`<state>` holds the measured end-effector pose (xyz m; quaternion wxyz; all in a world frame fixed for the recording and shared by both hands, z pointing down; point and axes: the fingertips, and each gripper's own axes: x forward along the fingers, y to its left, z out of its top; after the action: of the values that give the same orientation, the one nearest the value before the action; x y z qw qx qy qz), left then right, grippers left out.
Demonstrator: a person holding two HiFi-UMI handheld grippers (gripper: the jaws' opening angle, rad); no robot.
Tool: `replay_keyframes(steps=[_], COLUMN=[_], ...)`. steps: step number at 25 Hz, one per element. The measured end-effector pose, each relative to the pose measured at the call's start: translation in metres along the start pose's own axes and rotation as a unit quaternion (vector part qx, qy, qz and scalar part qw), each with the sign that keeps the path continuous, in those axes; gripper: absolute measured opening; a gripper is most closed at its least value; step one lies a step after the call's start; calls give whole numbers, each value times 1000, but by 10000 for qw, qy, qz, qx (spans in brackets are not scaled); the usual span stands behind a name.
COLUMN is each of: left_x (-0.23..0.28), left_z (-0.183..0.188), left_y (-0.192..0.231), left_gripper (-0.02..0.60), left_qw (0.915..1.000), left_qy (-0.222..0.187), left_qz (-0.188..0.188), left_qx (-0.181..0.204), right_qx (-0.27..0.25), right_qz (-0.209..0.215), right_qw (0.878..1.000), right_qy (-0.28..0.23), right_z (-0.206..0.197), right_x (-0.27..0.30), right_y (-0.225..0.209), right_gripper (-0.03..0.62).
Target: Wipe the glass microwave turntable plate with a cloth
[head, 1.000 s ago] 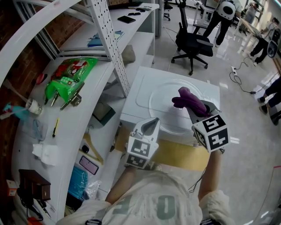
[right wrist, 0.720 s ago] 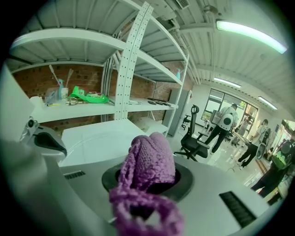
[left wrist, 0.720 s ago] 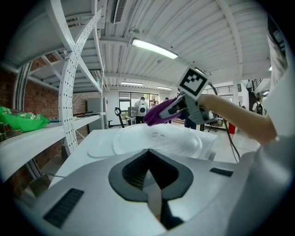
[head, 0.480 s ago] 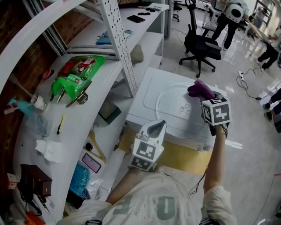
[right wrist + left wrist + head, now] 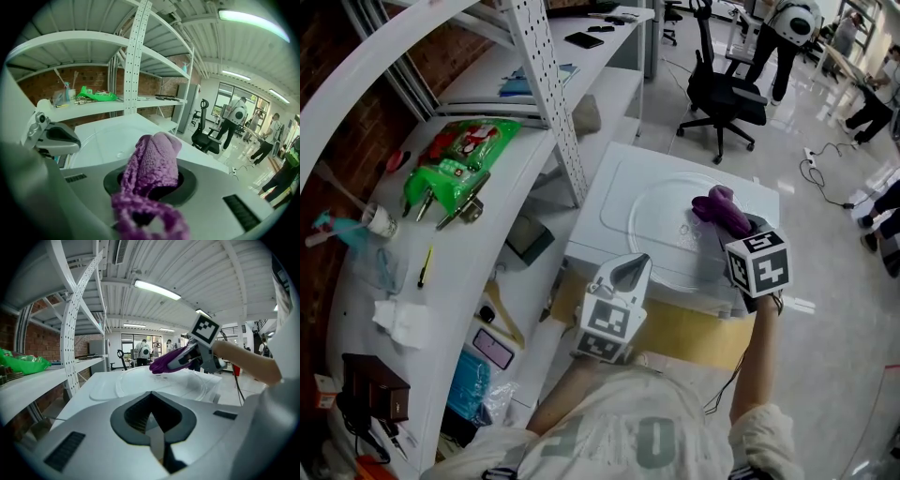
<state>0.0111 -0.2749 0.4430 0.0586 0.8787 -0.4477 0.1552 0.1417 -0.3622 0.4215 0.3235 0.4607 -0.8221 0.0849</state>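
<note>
White microwave top (image 5: 602, 217) bears plate (image 5: 661, 220). Right gripper (image 5: 724, 221) clamps cloth (image 5: 719, 205) at plate's right side, wiping apparently underway. Left gripper (image 5: 632, 269) closed, empty. Next: sweep across centre.

Bright ceiling strip lights (image 5: 157, 290) — fisheye warp, dark vignette corners — near jaws blurred.

The purple cloth (image 5: 718, 205) was carried by the right gripper (image 5: 727, 221) to the glass turntable plate's (image 5: 661, 221) far right rim, then drawn partly back inward
</note>
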Motion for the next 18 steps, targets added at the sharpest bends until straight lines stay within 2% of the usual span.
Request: replay_keyframes(steps=[11,18], left_x=[1,0], left_z=[1,2], left_y=[2,3], left_gripper=[3,3], left_qw=[10000,10000], left_qy=[-5,-52], left_qz=[13,65], left_qx=[3,-31], right_qx=[-313,-422], right_qz=[1000,1192], right_qw=[9945,9919], right_qy=[71,101], right_z=[-34,-46], right_x=[-55,-76], right_y=[97,119], right_gripper=[55,55])
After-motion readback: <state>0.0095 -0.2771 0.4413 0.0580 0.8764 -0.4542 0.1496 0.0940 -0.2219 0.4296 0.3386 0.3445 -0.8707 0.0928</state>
